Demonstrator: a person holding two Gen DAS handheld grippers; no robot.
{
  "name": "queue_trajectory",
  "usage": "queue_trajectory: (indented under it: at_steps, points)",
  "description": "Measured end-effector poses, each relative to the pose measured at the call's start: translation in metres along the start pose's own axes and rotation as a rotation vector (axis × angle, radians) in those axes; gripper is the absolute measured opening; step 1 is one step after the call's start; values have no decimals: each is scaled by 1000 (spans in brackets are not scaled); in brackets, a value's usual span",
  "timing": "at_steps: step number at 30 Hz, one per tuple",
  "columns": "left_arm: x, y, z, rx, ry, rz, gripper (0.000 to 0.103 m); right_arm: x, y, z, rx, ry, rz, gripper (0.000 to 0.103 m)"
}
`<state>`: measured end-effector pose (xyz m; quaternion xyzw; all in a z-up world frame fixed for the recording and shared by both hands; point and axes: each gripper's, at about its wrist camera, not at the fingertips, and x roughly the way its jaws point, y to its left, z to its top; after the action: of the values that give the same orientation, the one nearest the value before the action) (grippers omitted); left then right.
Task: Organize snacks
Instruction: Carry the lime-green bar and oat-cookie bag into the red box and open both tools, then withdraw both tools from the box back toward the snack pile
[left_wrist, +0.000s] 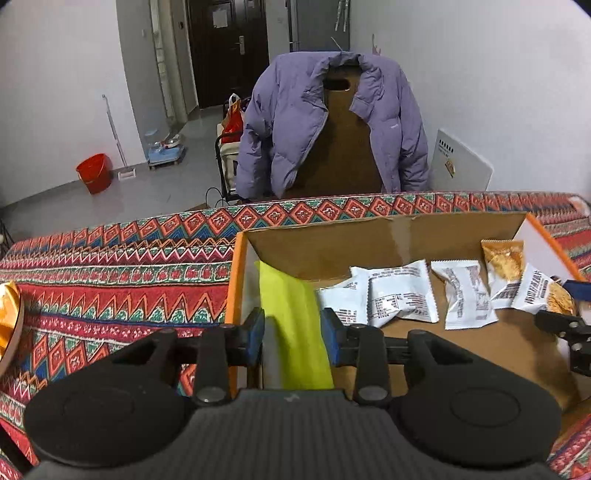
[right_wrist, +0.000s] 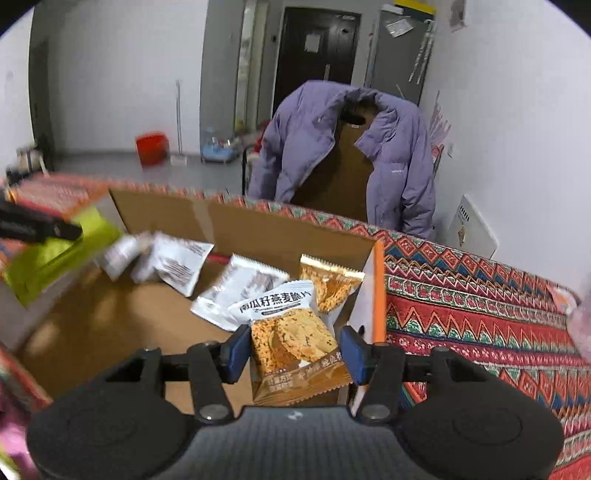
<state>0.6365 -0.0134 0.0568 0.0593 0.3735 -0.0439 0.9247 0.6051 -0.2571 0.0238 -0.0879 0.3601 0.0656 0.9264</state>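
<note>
The left gripper (left_wrist: 293, 334) clamps a flat yellow-green snack packet (left_wrist: 295, 332) between its blue pads, just inside the left wall of the open brown cardboard box with orange edges (left_wrist: 236, 280). The right gripper (right_wrist: 295, 352) stands wide, its pads either side of an orange-and-white oat crisp packet (right_wrist: 295, 339) without clearly touching it. Beyond, white snack packets (left_wrist: 402, 295) lie scattered on the box floor, and a small golden packet (right_wrist: 328, 284) leans in the far right corner. The box sits on a red patterned tablecloth (left_wrist: 110, 280). Behind hangs a purple puffer jacket (left_wrist: 295, 122) over a chair.
</note>
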Motion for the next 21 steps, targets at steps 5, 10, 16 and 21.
queue_trajectory:
  at_steps: [5, 10, 16, 21]
  points:
    - [2, 8, 3, -36, 14, -29, 47, 1, 12, -3, -57, -17, -42, 68]
    - [-21, 12, 7, -21, -11, -55, 50, -32, 0, 10, -27, -69, -19, 73]
    - [-82, 17, 9, -9, -83, -58, 59, -97, -25, 20, 34, -131, 19, 80]
    - [-142, 25, -4, -13, -142, -37, 61, -150, -31, 9, 30, -168, 18, 83]
